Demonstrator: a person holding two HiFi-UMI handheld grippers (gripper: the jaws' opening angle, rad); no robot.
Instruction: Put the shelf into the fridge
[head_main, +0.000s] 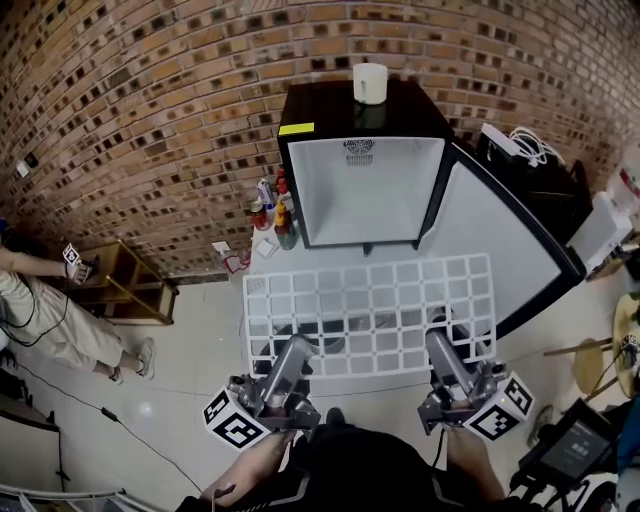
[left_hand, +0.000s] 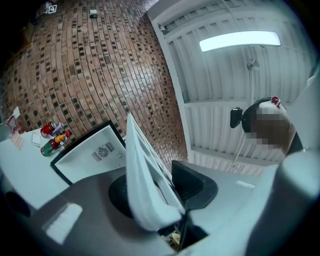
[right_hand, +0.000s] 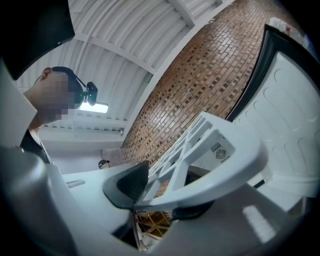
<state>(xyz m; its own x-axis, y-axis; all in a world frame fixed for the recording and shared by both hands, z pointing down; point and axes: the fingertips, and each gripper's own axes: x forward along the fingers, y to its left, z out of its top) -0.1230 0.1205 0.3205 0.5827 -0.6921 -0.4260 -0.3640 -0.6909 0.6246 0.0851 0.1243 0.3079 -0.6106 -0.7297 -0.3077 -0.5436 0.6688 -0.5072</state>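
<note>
The shelf (head_main: 370, 310), a white plastic grid, is in the air above the floor, in front of the open fridge (head_main: 362, 190). The person holds it by its near edge with both grippers.

The left gripper (head_main: 292, 350) has its fingers (left_hand: 192, 185) closed on the near edge, a little left of the middle. The left gripper view shows the white edge pressed between the dark pads. The right gripper (head_main: 441, 347) grips the same edge further to the right, and in the right gripper view the rim of the shelf also sits tightly between the fingers.

The relation that matters now is this: the fridge lies straight beyond the far edge of the shelf, away from the fingers. The long axis of the shelf runs from left to right, across the opening. Both hands are about equally near to the fridge, so I judge that they must push together, or the grid will turn and catch on a side wall.

The far edge seems raised a little, because both gripper views look up toward the ceiling. It probably needs to come level to meet the rails, which I cannot make out inside.

The door (head_main: 500, 250) stands open on the right, and the right side of the shelf is close to it in the head view. Some bottles (head_main: 275, 215) stand on the floor left of the fridge, apart from the shelf.
</note>
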